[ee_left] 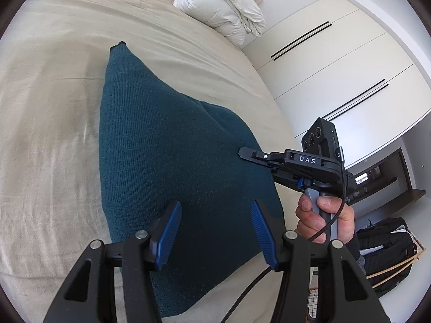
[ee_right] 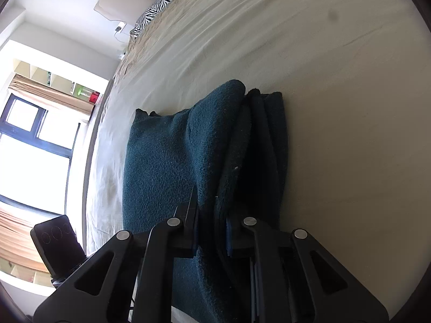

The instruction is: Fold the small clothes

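Two grippers work a teal knit garment (ee_left: 167,145) on the bed (ee_left: 54,107): left gripper (ee_left: 215,231) spread and empty, right gripper (ee_right: 211,231) clamped on a fold.

The left gripper (ee_left: 215,228) has black angular arms, silver round screws and ribbed blue finger pads (ee_left: 168,235). The right gripper (ee_left: 243,154) is black, marked "DAS" in white, with a grey handle, a thin black cable and a bare-skinned right hand (ee_left: 324,219).

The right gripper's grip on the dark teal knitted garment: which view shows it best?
The right wrist view: the right gripper pinches a garment fold. The left wrist view shows that gripper side-on, its grip hidden.
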Demonstrator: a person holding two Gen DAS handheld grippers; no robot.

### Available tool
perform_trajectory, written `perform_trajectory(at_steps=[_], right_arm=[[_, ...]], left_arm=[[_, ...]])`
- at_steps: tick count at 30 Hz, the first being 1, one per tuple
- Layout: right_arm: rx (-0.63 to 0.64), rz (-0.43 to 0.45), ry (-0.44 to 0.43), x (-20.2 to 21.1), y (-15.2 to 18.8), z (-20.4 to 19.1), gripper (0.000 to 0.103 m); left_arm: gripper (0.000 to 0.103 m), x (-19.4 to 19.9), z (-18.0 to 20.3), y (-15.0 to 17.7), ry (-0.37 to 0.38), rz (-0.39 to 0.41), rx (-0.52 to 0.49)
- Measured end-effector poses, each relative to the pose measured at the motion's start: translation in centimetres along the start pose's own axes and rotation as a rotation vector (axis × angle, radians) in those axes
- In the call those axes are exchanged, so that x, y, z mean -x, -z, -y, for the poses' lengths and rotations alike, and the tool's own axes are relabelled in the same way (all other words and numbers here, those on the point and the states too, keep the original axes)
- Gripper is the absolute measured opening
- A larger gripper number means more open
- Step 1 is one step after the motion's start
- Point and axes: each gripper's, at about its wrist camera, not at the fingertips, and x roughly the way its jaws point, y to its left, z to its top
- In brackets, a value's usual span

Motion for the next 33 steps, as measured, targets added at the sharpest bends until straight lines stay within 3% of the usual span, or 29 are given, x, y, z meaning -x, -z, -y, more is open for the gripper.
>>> perform_trajectory(at_steps=[5,8,11,15,17,20,23,25,28,32,33], right_arm=[[-0.025,0.019,0.005,2.4,0.2,2.1,0.013],[-0.064,-0.035,0.016,0.7,0.7,4.3,0.013],[-0.143,-0.003,-0.079,0.1,1.4,6.5,0.012],[-0.136,0.027,-0.115,1.0,2.2,6.5,0.017],[-0.151,0.037,-0.078,2.1,2.3,6.2,0.018],[-0.122,0.131,0.026,4.9,2.2,4.8,0.027],[-0.1,0.189,-0.09,7.8,1.1,3.7,0.028],[-0.063,0.163,-0.143,7.5,0.3,1.9,0.028],[-0.029,0.108,-0.152,4.7,-1.3,-0.3,0.028],[-0.134,0.021,-0.096,-0.3,-2.4,2.7,0.023],[-0.137,0.03,-0.127,-1.0,-2.3,3.5,0.017]], left_arm=[[0.057,-1.4,1.2,-0.6,-0.012,-0.009,-0.048],[0.058,-3.4,0.6,-0.7,-0.032,-0.042,-0.037],[0.057,-4.3,-0.1,-0.5,-0.029,-0.06,-0.012],[0.057,-2.2,0.3,-0.9,-0.024,-0.013,-0.039],[0.057,-1.0,0.1,-2.5,-0.026,0.037,-0.043],[0.057,-0.7,-0.5,-5.5,-0.042,0.066,-0.046],[0.057,-2.3,-0.9,-8.3,-0.047,0.053,-0.058],[0.057,-4.2,-1.5,-10.0,-0.056,0.029,-0.044],[0.053,-7.2,-2.6,-11.3,-0.135,-0.017,-0.061],[0.038,-9.9,-3.1,-11.1,-0.227,-0.057,-0.121],[0.038,-10.2,-3.0,-10.8,-0.244,-0.058,-0.139]])
